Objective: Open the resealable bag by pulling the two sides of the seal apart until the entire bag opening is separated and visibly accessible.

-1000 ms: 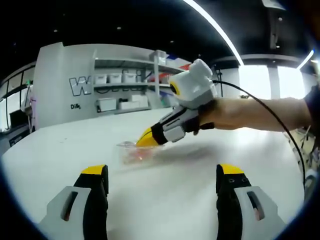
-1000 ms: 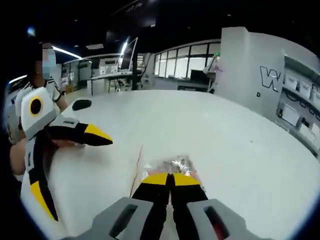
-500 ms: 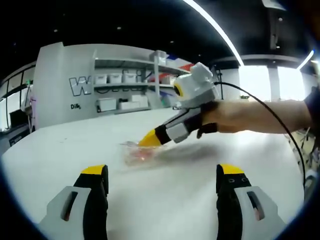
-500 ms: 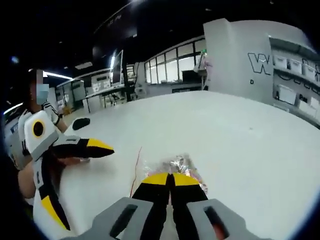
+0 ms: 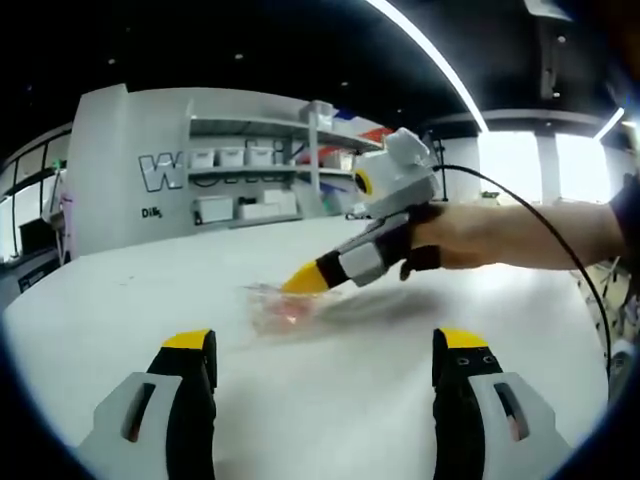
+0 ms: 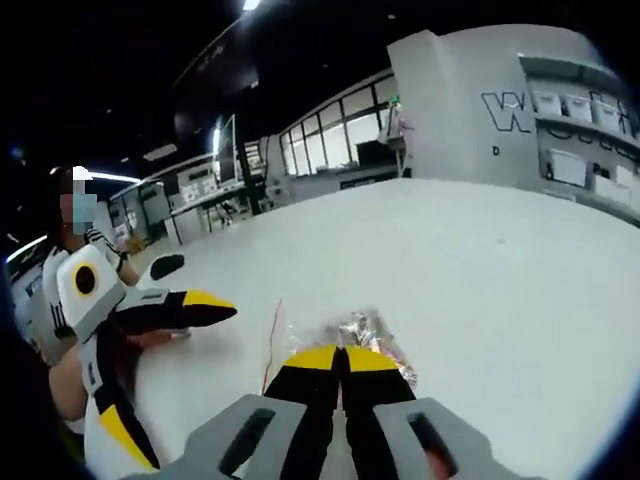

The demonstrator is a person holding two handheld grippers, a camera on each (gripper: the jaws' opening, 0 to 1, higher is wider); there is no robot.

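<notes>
Small clear resealable plastic bag [image 5: 282, 308] with reddish contents, lying on the white surface [image 5: 330, 390]. Pinched at one edge by the right hand-held gripper [image 6: 341, 356], jaws closed on the film. Left hand-held gripper [image 5: 325, 345] spread wide, nothing between its jaws. Probably light, limp, slippery (thin film): best taken by the opposite seal lip.

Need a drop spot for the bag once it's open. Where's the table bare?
Table is bare beyond the bag toward the shelf wall, and between the left gripper and the bag. Crowded where the right gripper, jaws shut, pinches the bag, and around the mouse.
</notes>
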